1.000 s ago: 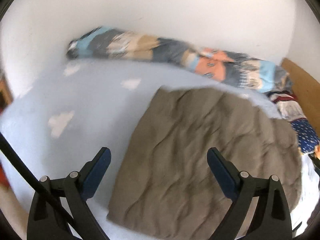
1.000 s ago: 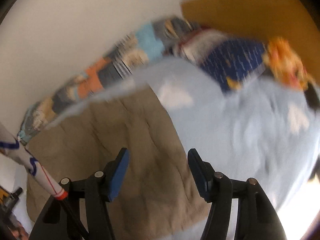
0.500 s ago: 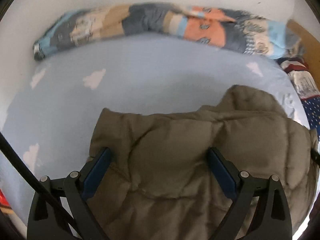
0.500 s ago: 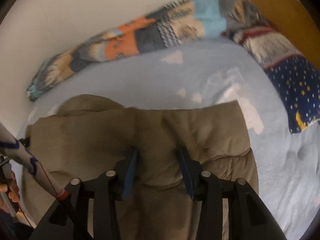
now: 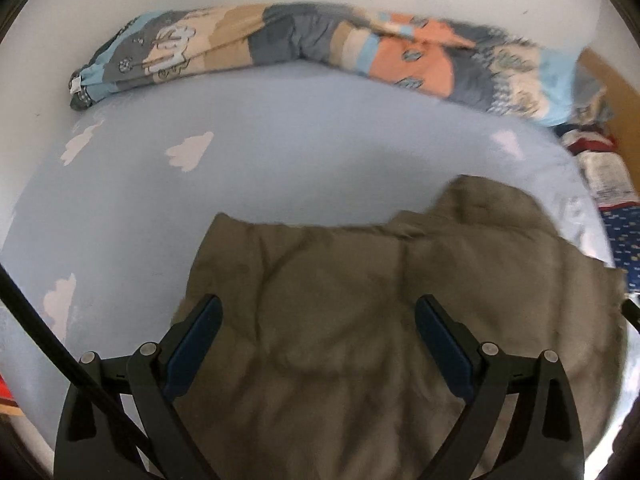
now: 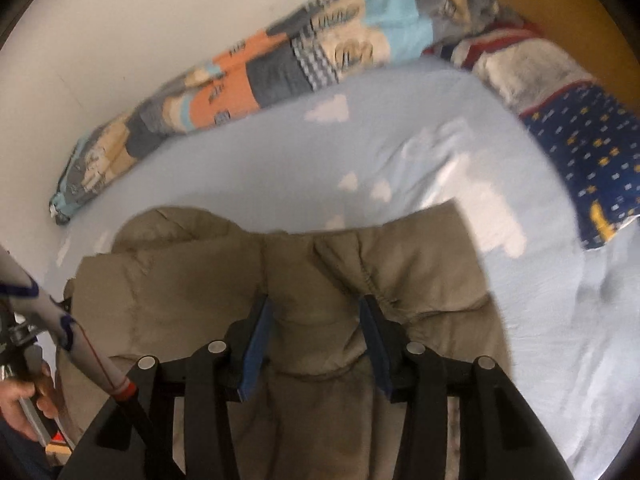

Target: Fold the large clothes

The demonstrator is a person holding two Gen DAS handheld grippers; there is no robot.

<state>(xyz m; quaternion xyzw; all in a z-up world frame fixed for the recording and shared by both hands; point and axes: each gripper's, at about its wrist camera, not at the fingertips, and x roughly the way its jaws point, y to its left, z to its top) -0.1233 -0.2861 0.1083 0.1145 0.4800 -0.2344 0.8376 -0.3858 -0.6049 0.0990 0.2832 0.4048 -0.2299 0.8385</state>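
On the bed's light-blue cloud-print sheet (image 5: 320, 152), an olive-brown puffy quilted jacket (image 5: 360, 320) lies spread toward the near edge, its far edge bunched into a raised fold. Left gripper (image 5: 318, 344) points down over the jacket, jaws wide apart, blue pads (image 5: 194, 350) clear of the fabric on both sides; nothing clamped. Whether the tips touch the fabric underneath, cannot tell.

Right wrist view: right gripper (image 6: 316, 344) sits over the same jacket (image 6: 420, 264), a puffed ridge of fabric standing between its blue pads (image 6: 256, 344). Jaws about half apart and opening; the pads look close against the ridge but a firm pinch can't be confirmed. A seam with stitching runs just beside the right pad.

Along the wall at the far side of the bed lies a rolled patchwork blanket (image 5: 320, 44) in orange, grey, beige and light blue. At the right end, a navy star-print pillow (image 6: 592, 160) and a grey-red striped cloth (image 6: 516, 60) sit against a wooden headboard (image 6: 560, 4). At lower left of the right wrist view a person's hand (image 6: 22, 404) grips a handle.
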